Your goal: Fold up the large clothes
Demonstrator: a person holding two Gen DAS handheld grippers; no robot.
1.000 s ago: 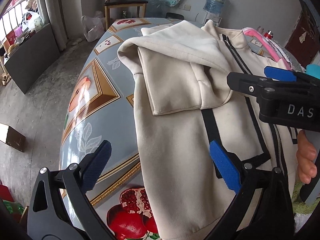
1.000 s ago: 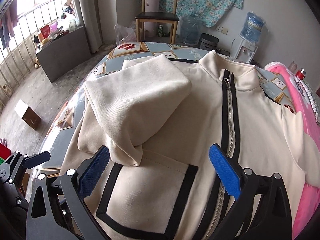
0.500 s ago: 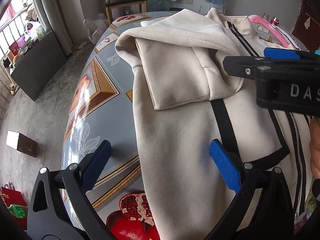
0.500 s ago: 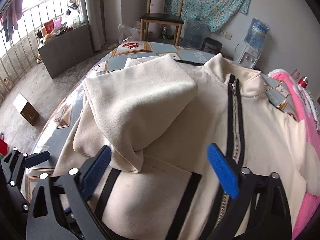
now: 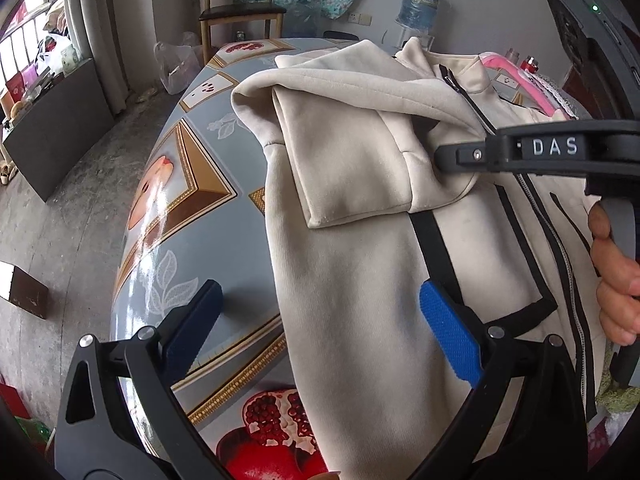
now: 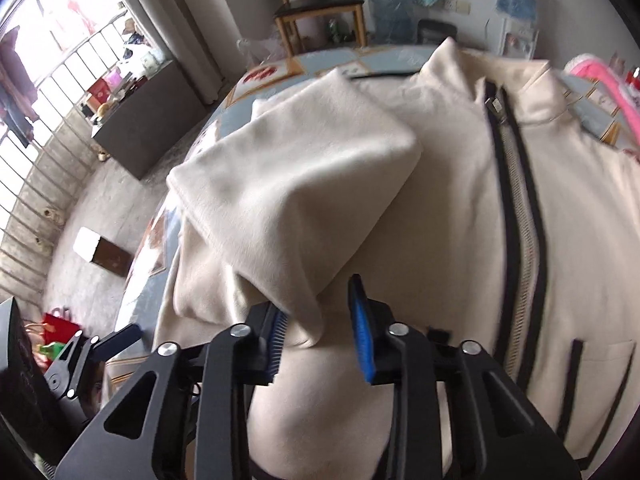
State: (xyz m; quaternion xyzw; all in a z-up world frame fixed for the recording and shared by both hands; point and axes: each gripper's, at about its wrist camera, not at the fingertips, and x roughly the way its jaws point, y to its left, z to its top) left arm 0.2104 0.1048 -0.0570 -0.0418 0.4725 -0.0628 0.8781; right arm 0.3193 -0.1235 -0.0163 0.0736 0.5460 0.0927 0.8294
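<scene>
A cream zip jacket (image 5: pixel 360 280) with black trim lies front up on the patterned table (image 5: pixel 192 240). Its sleeve (image 5: pixel 352 160) is folded across the chest. My left gripper (image 5: pixel 320 320) hovers open over the jacket's side edge, nothing between its blue pads. In the left wrist view my right gripper (image 5: pixel 440 156), held by a hand (image 5: pixel 616 288), reaches in from the right onto the sleeve's fold. In the right wrist view my right gripper (image 6: pixel 316 320) has its jaws closing, pinching the cuff end of the sleeve (image 6: pixel 300 200) over the jacket (image 6: pixel 460 220). The left gripper (image 6: pixel 116 340) shows at the lower left.
A wooden chair (image 5: pixel 240 12) and a water bottle (image 5: pixel 418 0) stand beyond the table's far end. A pink item (image 5: pixel 516 76) lies at the far right of the table. A cardboard box (image 5: pixel 20 292) sits on the floor, and a dark cabinet (image 5: pixel 52 128) stands by the window.
The right gripper's jaws went from wide apart to narrow around the sleeve's cuff, and the gripper dipped and rolled towards it. The left gripper stayed open and nearly still.
</scene>
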